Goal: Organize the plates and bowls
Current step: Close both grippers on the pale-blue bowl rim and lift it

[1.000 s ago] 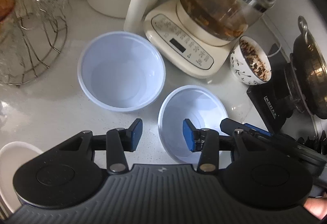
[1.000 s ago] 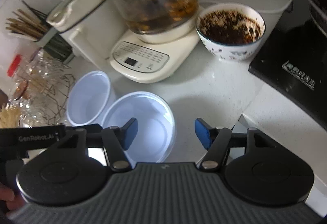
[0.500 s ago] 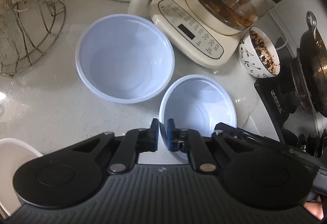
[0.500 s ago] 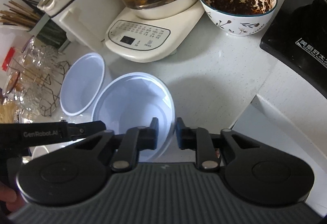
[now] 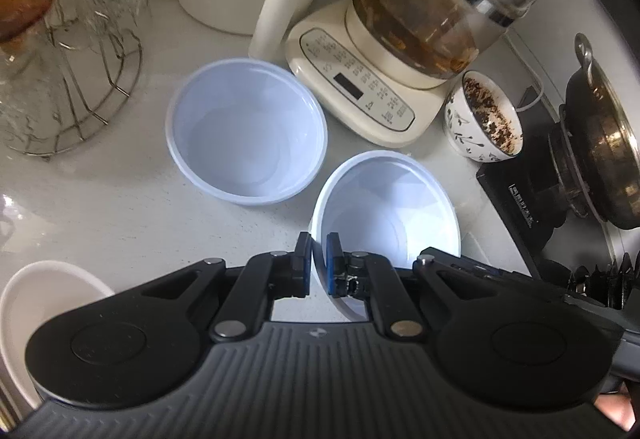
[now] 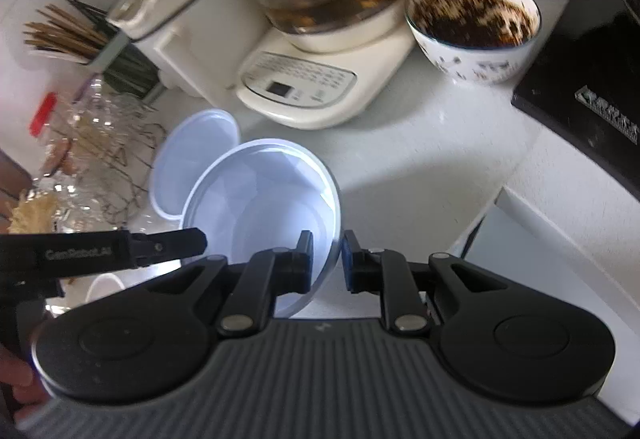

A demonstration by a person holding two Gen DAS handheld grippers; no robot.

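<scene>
Two pale blue bowls are on the white counter. The far bowl (image 5: 246,131) (image 6: 188,155) stands empty beside the kettle base. Both grippers grip the near bowl (image 5: 386,207) (image 6: 264,199), which looks tilted. My left gripper (image 5: 319,263) is shut on the left part of its near rim, one pad inside and one outside. My right gripper (image 6: 326,259) is shut on its right rim in the same way. The left gripper's black body (image 6: 120,251) shows at the left of the right wrist view.
A glass kettle on a cream base (image 5: 360,87) and a patterned bowl of dark bits (image 5: 486,123) stand behind. A black cooker (image 5: 520,207) with a pot (image 5: 600,143) is right. Left are a wire rack of glasses (image 5: 68,59) and a white bowl (image 5: 36,299).
Both grippers went from wide open to shut on the near bowl's rim. In the right wrist view the near bowl now overlaps the far bowl more.
</scene>
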